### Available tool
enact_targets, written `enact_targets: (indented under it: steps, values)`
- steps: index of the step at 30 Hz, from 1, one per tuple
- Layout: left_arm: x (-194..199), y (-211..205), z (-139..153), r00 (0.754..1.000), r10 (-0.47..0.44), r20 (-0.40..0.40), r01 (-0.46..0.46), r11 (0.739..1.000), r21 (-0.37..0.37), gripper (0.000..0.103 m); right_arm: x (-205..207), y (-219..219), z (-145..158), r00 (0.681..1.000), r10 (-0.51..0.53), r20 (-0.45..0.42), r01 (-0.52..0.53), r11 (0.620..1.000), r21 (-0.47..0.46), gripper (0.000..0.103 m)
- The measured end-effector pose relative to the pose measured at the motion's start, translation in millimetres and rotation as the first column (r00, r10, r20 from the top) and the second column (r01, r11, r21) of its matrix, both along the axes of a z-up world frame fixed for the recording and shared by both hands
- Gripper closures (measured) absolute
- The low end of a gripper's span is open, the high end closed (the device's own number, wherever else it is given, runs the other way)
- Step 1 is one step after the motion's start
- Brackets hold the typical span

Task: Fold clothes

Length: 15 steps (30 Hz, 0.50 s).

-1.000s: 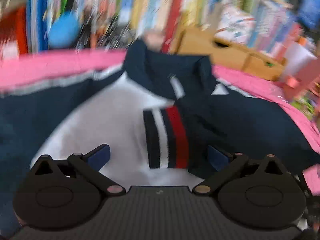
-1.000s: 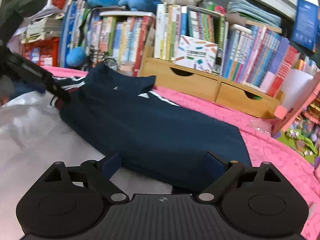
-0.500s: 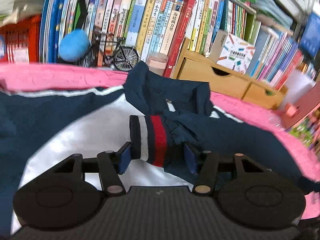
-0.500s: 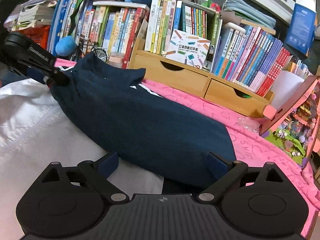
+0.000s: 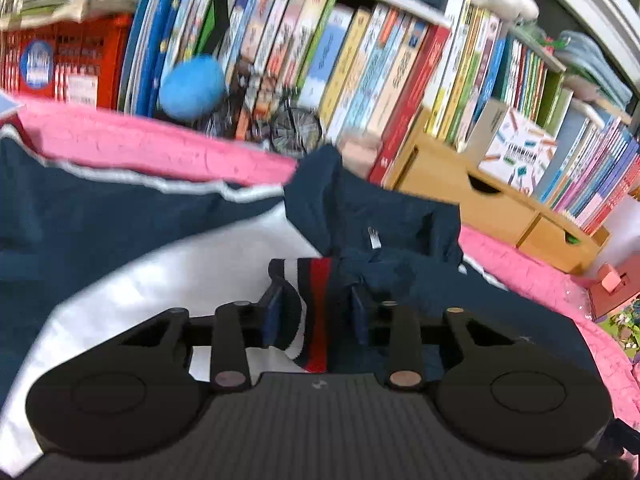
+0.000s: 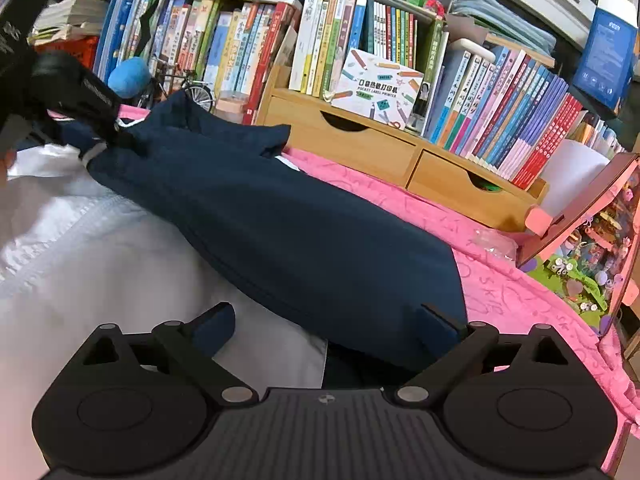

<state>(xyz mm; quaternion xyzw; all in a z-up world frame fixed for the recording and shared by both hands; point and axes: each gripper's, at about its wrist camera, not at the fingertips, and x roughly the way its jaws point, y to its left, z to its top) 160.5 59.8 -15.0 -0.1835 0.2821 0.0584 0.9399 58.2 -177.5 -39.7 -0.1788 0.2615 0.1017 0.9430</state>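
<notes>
A navy and white jacket (image 5: 160,272) lies spread on the pink cover (image 5: 152,148). Its sleeve ends in a striped cuff (image 5: 310,276) of navy, white and red. My left gripper (image 5: 316,306) is closing on that cuff, which is bunched between the blue pads. In the right wrist view the left gripper (image 6: 84,96) shows at the far left, at the sleeve's end. The navy sleeve (image 6: 300,232) runs diagonally across the white panel (image 6: 80,264). My right gripper (image 6: 326,314) hovers over the sleeve's near end, its jaws opening wide and pressing on nothing.
A wooden drawer box (image 6: 400,152) and rows of books (image 6: 248,40) stand along the back edge. A blue ball (image 5: 192,88) and a small model bicycle (image 6: 188,88) sit by the books. A pink toy house (image 6: 592,248) stands at the right.
The left jaws have closed from wide open onto the striped cuff, and the wrist has rolled. The right gripper has stayed over the sleeve with its jaws a little wider.
</notes>
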Motion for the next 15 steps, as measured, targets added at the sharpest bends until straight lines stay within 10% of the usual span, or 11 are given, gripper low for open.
enact_targets:
  steps: [6, 11, 15]
  values:
    - [-9.1, 40.2, 26.8, 0.994, 0.087, 0.070, -0.094, 0.990, 0.101, 0.077, 1.1, 0.9, -0.8, 1.000, -0.004, -0.002, 0.004, 1.000, -0.006, 0.002]
    - [-13.4, 48.9, 11.9, 0.998, 0.058, -0.035, -0.045, 0.955, 0.292, 0.075, 3.9, 0.0, -1.4, 1.000, -0.023, -0.010, 0.023, 1.000, -0.006, 0.002]
    - [-31.7, 30.6, 11.5, 0.999, -0.013, 0.052, -0.009, 0.916, 0.401, 0.072, 8.8, -12.0, -0.7, 0.998, -0.045, -0.037, 0.048, 0.997, 0.064, 0.001]
